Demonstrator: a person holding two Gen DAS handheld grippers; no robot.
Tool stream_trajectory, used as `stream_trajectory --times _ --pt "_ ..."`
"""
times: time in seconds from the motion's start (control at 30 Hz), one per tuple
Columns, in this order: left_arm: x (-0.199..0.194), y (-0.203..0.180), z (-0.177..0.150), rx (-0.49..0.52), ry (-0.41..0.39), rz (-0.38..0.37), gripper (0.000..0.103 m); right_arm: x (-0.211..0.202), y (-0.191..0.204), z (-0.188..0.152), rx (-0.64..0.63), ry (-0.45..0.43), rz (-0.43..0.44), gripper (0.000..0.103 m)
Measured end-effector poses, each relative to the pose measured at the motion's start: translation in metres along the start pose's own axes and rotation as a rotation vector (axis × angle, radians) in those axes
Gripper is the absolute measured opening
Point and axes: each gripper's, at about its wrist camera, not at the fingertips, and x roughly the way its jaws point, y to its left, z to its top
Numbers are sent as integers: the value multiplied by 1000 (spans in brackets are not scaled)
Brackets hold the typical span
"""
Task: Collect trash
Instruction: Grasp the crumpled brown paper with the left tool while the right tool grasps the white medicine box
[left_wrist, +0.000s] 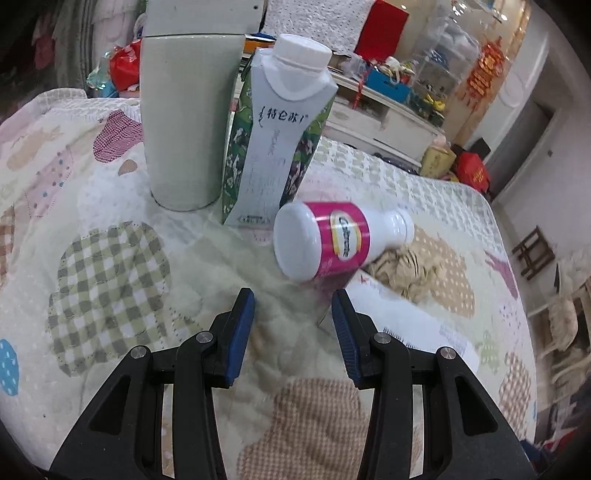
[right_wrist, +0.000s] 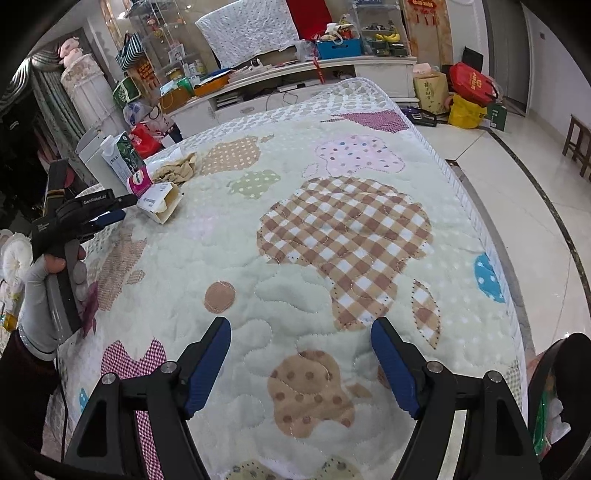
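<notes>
The left gripper (left_wrist: 293, 306), half-wide and empty, was nearer: the pink bottle (left_wrist: 332, 238) lay just above it, neck toward upper right; the right gripper (right_wrist: 301, 332) was wide, empty.

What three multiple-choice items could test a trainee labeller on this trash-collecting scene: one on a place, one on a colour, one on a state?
1. The crumpled tan paper lies:
A. beside the lying bottle's neck end
B. on the carton's cap
C. between the left gripper's jaws

2. The band on the lying bottle is:
A. green
B. pink
C. blue

3. The left gripper is:
A. shut on the carton
B. shut on the bottle
C. open, holding nothing

Key: 1 A, the paper sits on the quilt by the bottle's neck. 2 B, its label is pink with yellow. 3 C, only quilt shows between the blue pads.
</notes>
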Motion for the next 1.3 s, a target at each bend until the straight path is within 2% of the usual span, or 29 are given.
stream_trajectory --times 0.27,0.43,0.5,0.6,0.67,0.7,0.73,0.77,0.83,0.97,1.1,1.13,1.2,1.27,1.3 --pt "11 -8 10 -81 -40 -1 42 -2 0 -3 -11 0 1 76" --pt "20 -20 8 -46 -13 16 42 -3 -2 -5 -9 -2 7 77" --pt "17 -27 2 -26 8 -48 42 -4 -3 -5 -4 -5 10 77" --pt "11 -45 -14 33 78 -211 42 -5 -4 -6 3 -8 16 77" --pt "5 -66 -31 127 124 -300 42 -6 -8 -5 13 -12 9 77" --pt "-4 -79 -40 196 105 -317 42 -7 -10 -4 22 -14 -2 77" --pt "-9 -89 -47 239 121 -357 42 -8 -13 -3 34 -16 -11 77" --pt "-12 -97 -54 263 160 -425 42 -8 -16 -2 48 -19 -18 77" --pt "-17 -109 -64 302 203 -496 42 -10 -23 -1 84 -21 -20 77" --pt "-26 -120 -62 357 143 -446 42 -13 -27 2 101 -22 -10 77" --pt "-16 -121 -36 283 47 -315 43 -15 -27 0 102 -22 -8 77" --pt "-9 -118 -27 269 44 -284 45 -16 -27 -1 101 -22 -9 77" --pt "13 -127 -22 259 88 -231 46 -17 -28 -2 102 -22 -13 77" --pt "28 -133 -27 256 163 -235 46 -19 -29 -3 104 -23 -11 77" --pt "23 -134 -35 267 154 -252 46 -20 -30 -3 103 -25 -11 77"
